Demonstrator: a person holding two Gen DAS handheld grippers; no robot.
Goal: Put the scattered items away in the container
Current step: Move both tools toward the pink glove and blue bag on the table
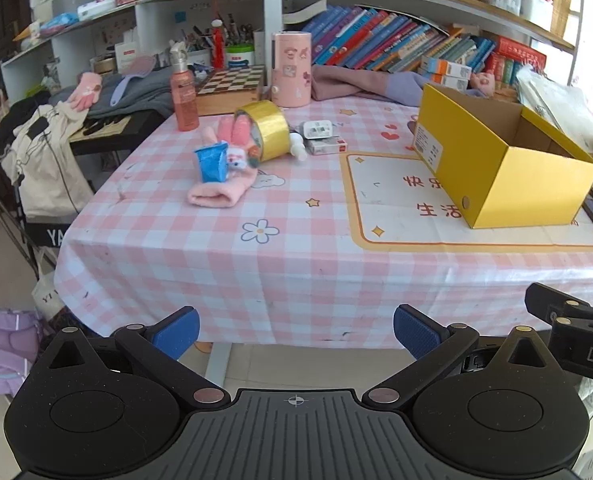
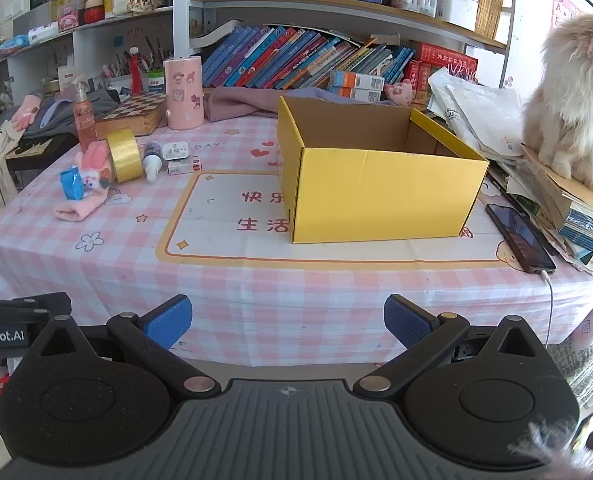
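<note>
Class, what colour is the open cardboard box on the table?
Yellow cardboard box, shown best in the right wrist view.

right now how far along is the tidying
Done: nothing; what shows of the box inside is bare. In hand: nothing; left claw and right claw are open, short of the table. Left: glove, tape, blue packet, bottle, charger.

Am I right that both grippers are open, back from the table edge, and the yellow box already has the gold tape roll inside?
Not quite. The right wrist view shows the gold tape roll on the tablecloth, left of the yellow box; no tape shows inside. Left gripper and right gripper are open, back from the edge.
</note>
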